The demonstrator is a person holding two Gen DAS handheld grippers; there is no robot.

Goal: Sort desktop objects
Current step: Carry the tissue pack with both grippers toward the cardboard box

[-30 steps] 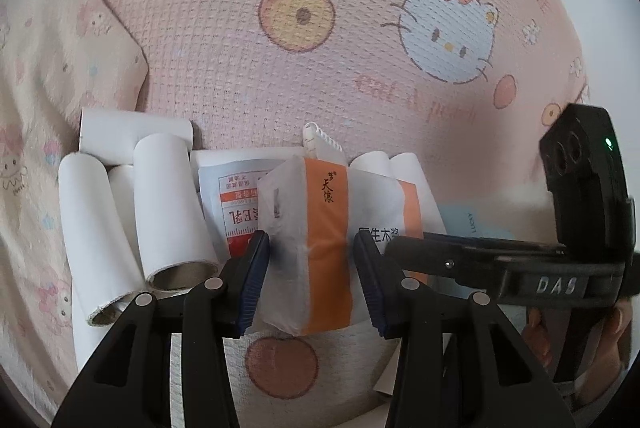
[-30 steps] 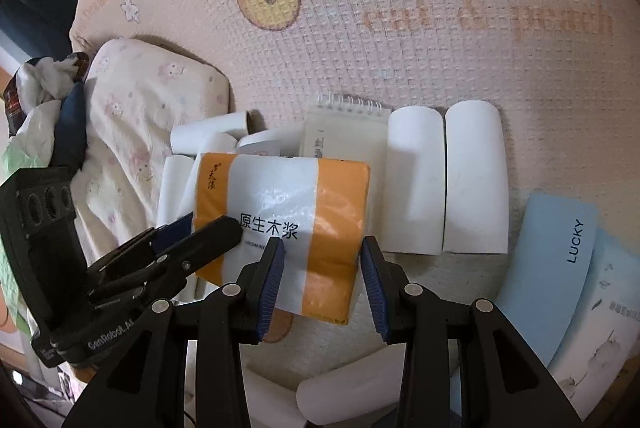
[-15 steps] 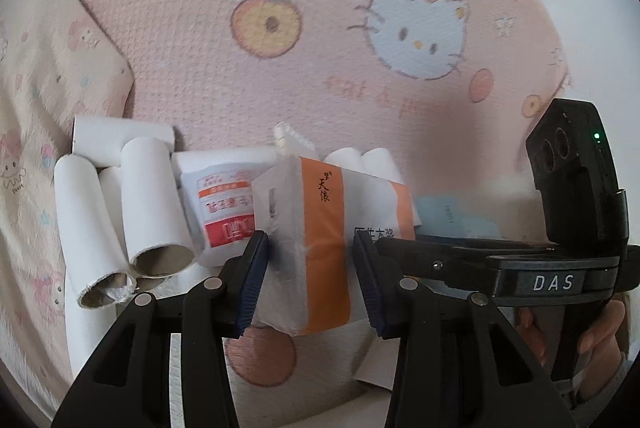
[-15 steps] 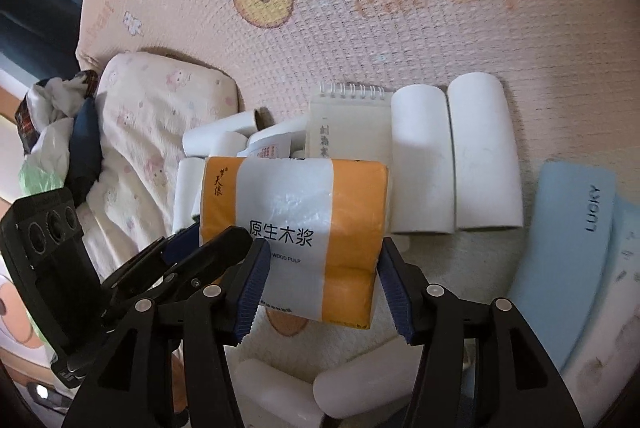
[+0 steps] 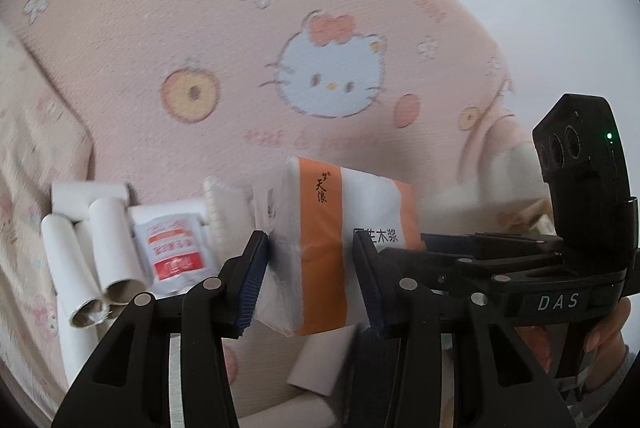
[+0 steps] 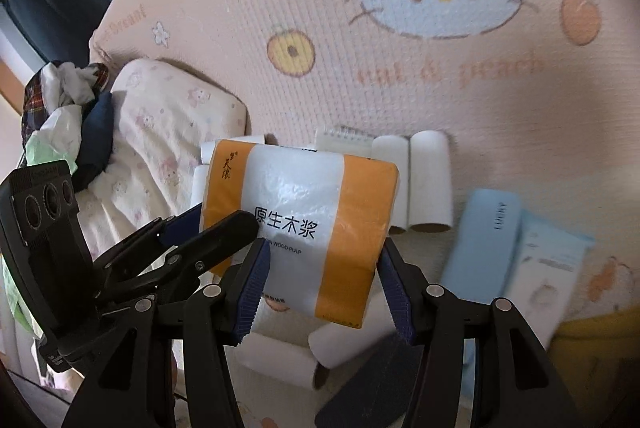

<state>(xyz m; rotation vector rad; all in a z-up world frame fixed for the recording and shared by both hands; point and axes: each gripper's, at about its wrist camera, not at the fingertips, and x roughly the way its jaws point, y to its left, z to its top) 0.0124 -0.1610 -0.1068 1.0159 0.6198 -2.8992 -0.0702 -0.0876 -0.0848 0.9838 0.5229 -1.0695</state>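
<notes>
Orange-banded, film-wrapped, looking light and squashy. Clamping the tissue pack (image 5: 320,248) by one short end in the left hand-held gripper (image 5: 310,256), with both pads pressing into its sides. Holding it up off the pink mat (image 5: 160,27), above and in front of the cardboard tubes (image 5: 100,256) and the red-printed sachet (image 5: 174,248) lying there.

Bracketing the pack's other end with the right hand-held gripper (image 6: 324,260), its jaws having just been opening and the pack sitting between them. Not managing to tell from either view whether those pads are still pressing or merely standing alongside.

Judging the pack as follows:
- Weighing little, so needing no strong squeeze.
- Giving under pressure like a cushion, so probably sagging or twisting if carried by one end alone.
- Being sheathed in glossy film, so likely slipping against a shallow pinch.

Advising a hold across the thickness, well in from the corner, with the pads seated deep on the flat faces. Avoiding the loose sealed flap at the end, as that is likely to be pulling free or tearing.
</notes>
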